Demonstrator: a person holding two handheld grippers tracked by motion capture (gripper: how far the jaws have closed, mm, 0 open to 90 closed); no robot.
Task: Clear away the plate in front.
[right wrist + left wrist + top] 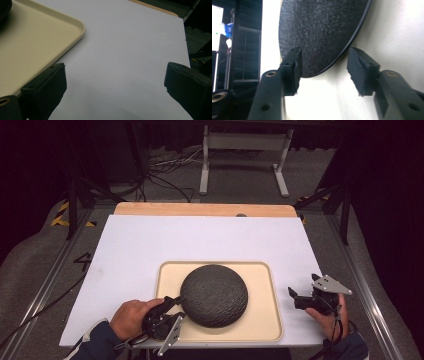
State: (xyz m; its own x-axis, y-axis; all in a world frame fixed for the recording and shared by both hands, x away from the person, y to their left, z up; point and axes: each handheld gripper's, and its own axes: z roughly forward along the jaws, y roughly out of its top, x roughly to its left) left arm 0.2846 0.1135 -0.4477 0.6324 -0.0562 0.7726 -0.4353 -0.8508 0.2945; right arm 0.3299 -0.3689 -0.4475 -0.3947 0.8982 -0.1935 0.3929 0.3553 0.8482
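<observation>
The dark, rough-textured round plate (214,295) lies upside down on the beige tray (262,320) on the tabletop (150,245), looks stiff, fairly heavy and breakable, best gripped at its thin rim, which the left claw (172,306) straddles, jaws apart; the right claw (300,296) hovers apart beside the tray.

One dark grey, rough-textured round dome (214,295) sits on one cream rectangular plastic tray (264,320). One white sheet (150,245) covers the one wooden table (200,209). Two black hand-held grippers: left (176,301), right (292,293).
</observation>
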